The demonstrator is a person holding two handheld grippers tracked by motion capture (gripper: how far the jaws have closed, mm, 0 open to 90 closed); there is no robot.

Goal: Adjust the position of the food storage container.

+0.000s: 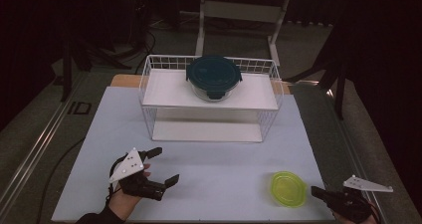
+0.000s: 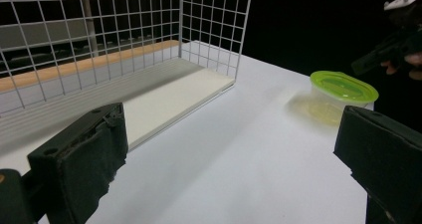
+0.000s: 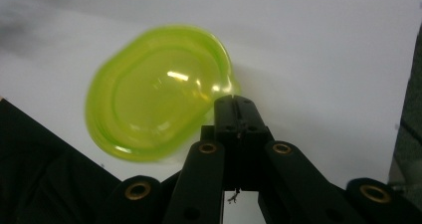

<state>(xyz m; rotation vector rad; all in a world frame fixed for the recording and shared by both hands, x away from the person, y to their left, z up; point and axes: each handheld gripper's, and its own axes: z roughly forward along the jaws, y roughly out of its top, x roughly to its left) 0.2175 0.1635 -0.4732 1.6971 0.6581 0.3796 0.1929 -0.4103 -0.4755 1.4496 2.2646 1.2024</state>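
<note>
1. High view — the green lidded container (image 1: 288, 188) is sitting near the desk's (image 1: 219, 179) front right corner. The right gripper (image 1: 318, 191) is lying low beside it, tips pointing at its rim, jaws pressed together and holding nothing. The left gripper (image 1: 166, 167) is resting near the front left corner, jaws spread wide and empty.
2. Left gripper view — the left gripper's jaws are standing far apart, looking across the desk past the wire rack (image 2: 209, 30) toward the container (image 2: 343, 92).
3. Right gripper view — the closed tips (image 3: 234, 107) are sitting right at the container's (image 3: 154, 104) edge; whether they are touching it, I cannot tell. With shut jaws, pushing on could shove the light container across the desk.
</note>
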